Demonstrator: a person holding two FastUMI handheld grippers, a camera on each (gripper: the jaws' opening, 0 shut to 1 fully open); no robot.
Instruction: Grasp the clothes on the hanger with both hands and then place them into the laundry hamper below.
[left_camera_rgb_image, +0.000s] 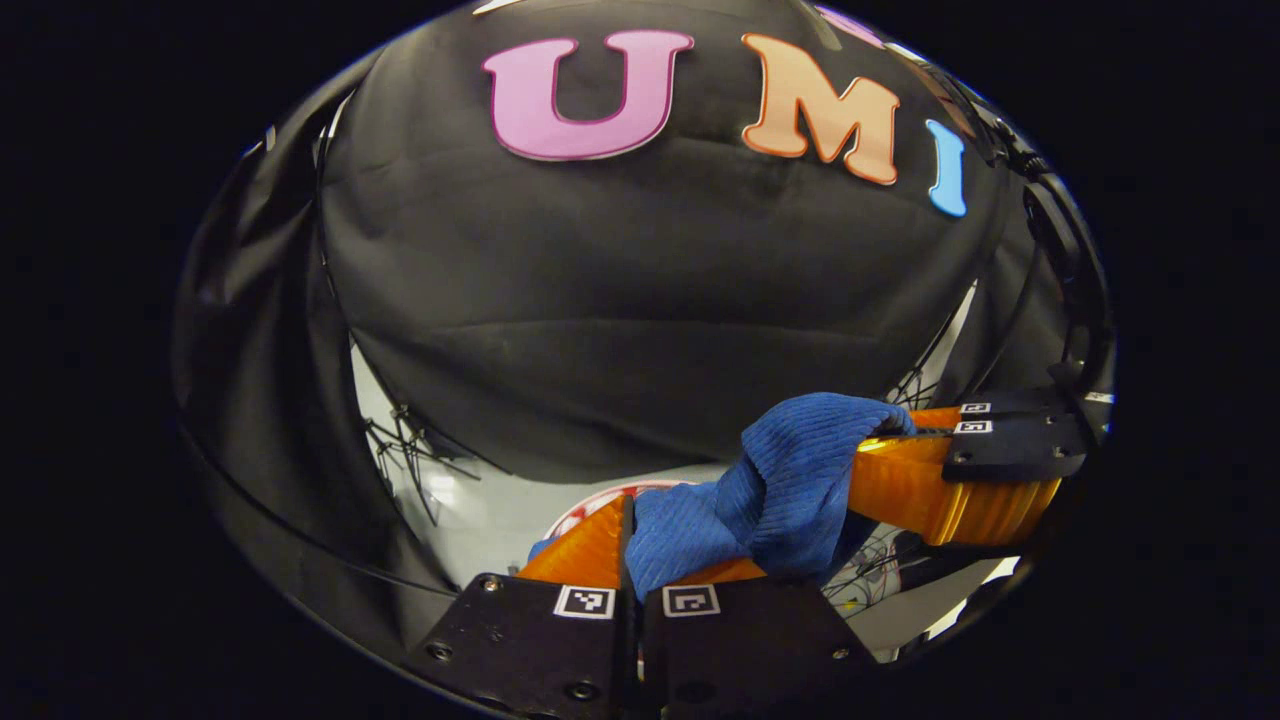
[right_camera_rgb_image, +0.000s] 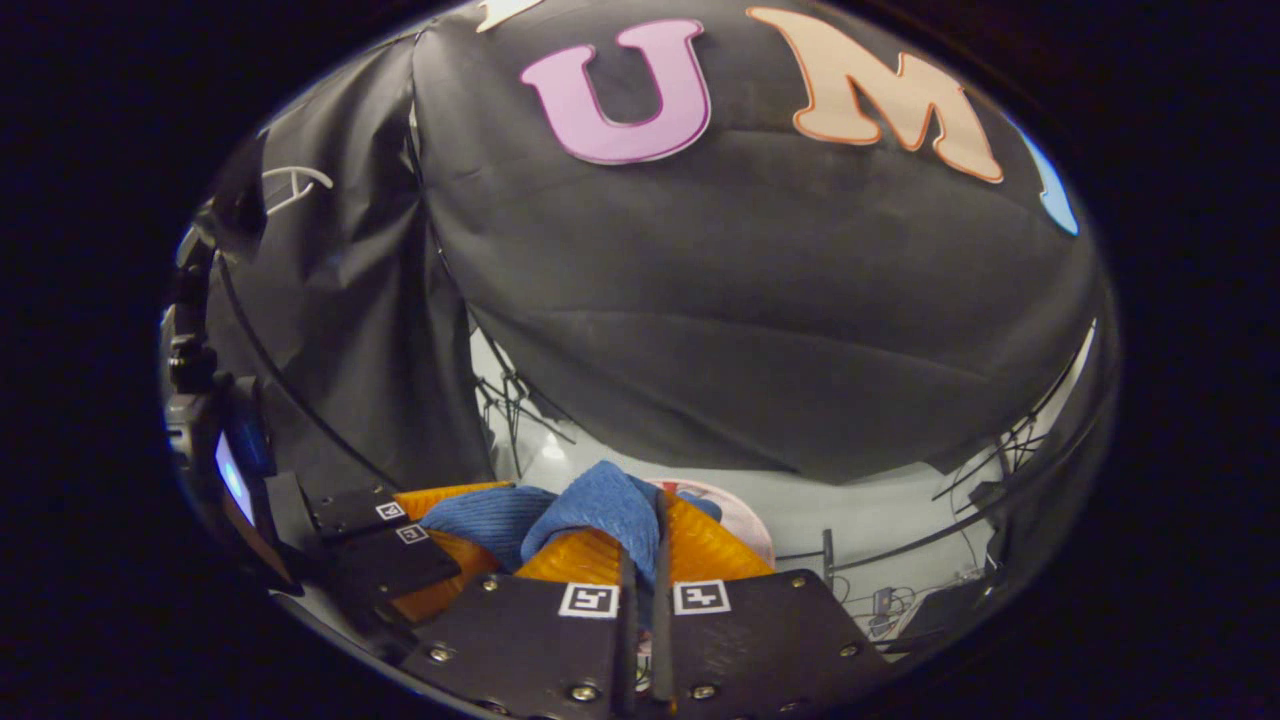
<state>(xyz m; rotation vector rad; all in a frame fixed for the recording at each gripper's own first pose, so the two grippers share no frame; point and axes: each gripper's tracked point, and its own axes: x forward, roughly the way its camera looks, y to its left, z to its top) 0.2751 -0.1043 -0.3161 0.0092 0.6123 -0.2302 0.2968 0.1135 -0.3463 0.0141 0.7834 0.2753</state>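
A blue ribbed garment (left_camera_rgb_image: 770, 490) stretches between both grippers in the left gripper view. My left gripper (left_camera_rgb_image: 632, 540) is shut on its near end, the cloth bunched over the fingers. Farther right, my right gripper (left_camera_rgb_image: 900, 435) is shut on the other end. In the right gripper view the same blue garment (right_camera_rgb_image: 590, 510) drapes over my right gripper (right_camera_rgb_image: 640, 535), pinched between its fingers, and runs left to my left gripper (right_camera_rgb_image: 440, 520). Part of a round pinkish hamper rim (right_camera_rgb_image: 735, 510) peeks out behind the fingers, also visible as the hamper rim (left_camera_rgb_image: 590, 510) in the left gripper view.
The black booth cloth (left_camera_rgb_image: 650, 300) hangs just ahead. A pale floor (right_camera_rgb_image: 870, 520) lies below its hem, with cables and stand legs (right_camera_rgb_image: 1000, 460) at the right. A small lit device (right_camera_rgb_image: 235, 475) sits at the far left. A white hanger (right_camera_rgb_image: 290, 180) shows at upper left.
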